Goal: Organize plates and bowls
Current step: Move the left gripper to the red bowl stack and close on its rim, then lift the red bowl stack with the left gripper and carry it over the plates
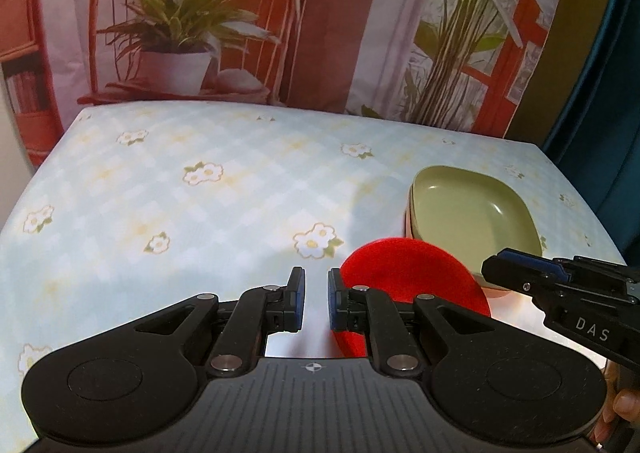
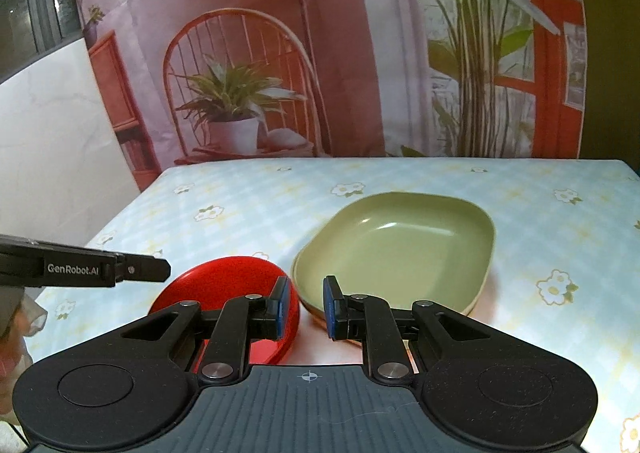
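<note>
A red bowl [image 1: 412, 277] lies on the floral tablecloth near the front edge, also in the right wrist view [image 2: 224, 285]. A stack of green squarish dishes [image 1: 472, 213] stands just right of it [image 2: 400, 249]. My left gripper [image 1: 316, 299] is open and empty, its right finger just in front of the red bowl's left rim. My right gripper [image 2: 306, 305] is open and empty, hovering over the gap between the red bowl and the green dishes; it enters the left wrist view from the right [image 1: 504, 269].
The table [image 1: 200, 193] has a pale blue checked cloth with flowers. A printed backdrop [image 2: 320, 53] of a chair and plants hangs right behind its far edge. A white wall [image 2: 52, 173] is at the left.
</note>
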A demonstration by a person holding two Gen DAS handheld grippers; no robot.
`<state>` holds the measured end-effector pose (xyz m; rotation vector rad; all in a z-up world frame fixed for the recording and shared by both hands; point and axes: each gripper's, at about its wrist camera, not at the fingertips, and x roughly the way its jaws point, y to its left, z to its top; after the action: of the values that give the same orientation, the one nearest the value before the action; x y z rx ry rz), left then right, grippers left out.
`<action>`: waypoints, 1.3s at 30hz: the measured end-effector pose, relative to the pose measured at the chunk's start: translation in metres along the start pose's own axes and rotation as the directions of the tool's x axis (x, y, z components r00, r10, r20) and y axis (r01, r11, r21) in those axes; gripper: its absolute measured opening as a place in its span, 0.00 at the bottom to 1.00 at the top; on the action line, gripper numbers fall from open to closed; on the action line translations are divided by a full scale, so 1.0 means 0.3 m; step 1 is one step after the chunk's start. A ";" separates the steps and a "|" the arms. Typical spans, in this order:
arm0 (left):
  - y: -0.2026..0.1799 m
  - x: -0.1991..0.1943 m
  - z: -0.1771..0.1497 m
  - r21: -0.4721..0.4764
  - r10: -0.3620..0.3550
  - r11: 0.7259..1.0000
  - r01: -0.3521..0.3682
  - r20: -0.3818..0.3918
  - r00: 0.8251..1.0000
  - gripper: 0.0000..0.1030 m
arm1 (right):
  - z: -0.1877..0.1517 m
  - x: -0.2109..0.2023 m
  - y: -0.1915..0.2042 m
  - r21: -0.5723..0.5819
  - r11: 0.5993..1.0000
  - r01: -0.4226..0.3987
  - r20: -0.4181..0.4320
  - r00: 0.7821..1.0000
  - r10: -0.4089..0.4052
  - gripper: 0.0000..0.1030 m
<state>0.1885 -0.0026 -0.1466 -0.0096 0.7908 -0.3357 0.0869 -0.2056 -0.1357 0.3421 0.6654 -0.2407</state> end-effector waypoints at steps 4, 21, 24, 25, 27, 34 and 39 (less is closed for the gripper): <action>0.013 0.002 -0.013 -0.022 -0.004 1.000 0.004 -0.003 1.000 0.24 | -0.012 0.001 0.012 -0.001 1.000 -0.011 -0.003 1.000 0.011 0.16; -0.023 0.036 -0.090 -0.043 -0.082 0.996 0.080 -0.036 0.996 0.26 | -0.061 0.043 0.020 0.029 0.999 -0.024 -0.060 0.998 0.025 0.17; -0.023 0.042 -0.095 -0.046 -0.087 0.995 0.085 -0.036 0.996 0.26 | -0.072 0.051 0.015 0.041 0.999 -0.024 -0.069 0.997 0.027 0.17; -0.021 0.043 -0.097 -0.050 -0.090 0.995 0.088 -0.035 0.995 0.26 | -0.075 0.053 0.013 0.047 0.999 -0.026 -0.071 0.997 0.030 0.18; -0.019 0.050 -0.100 -0.057 -0.097 0.994 0.094 -0.042 0.994 0.26 | -0.079 0.057 0.011 0.053 0.998 -0.029 -0.074 0.997 0.033 0.20; -0.016 0.072 -0.113 -0.086 -0.114 0.990 0.109 -0.049 0.992 0.25 | -0.094 0.071 0.012 0.072 0.996 -0.052 -0.082 0.995 0.058 0.22; -0.030 0.058 -0.113 -0.065 -0.108 0.992 0.105 -0.034 0.994 0.24 | -0.103 0.080 0.013 0.085 0.995 -0.061 -0.092 0.993 0.069 0.23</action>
<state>0.1736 -0.0123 -0.1814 -0.1053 0.8399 -0.4128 0.0891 -0.1928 -0.1728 0.4554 0.7380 -0.1908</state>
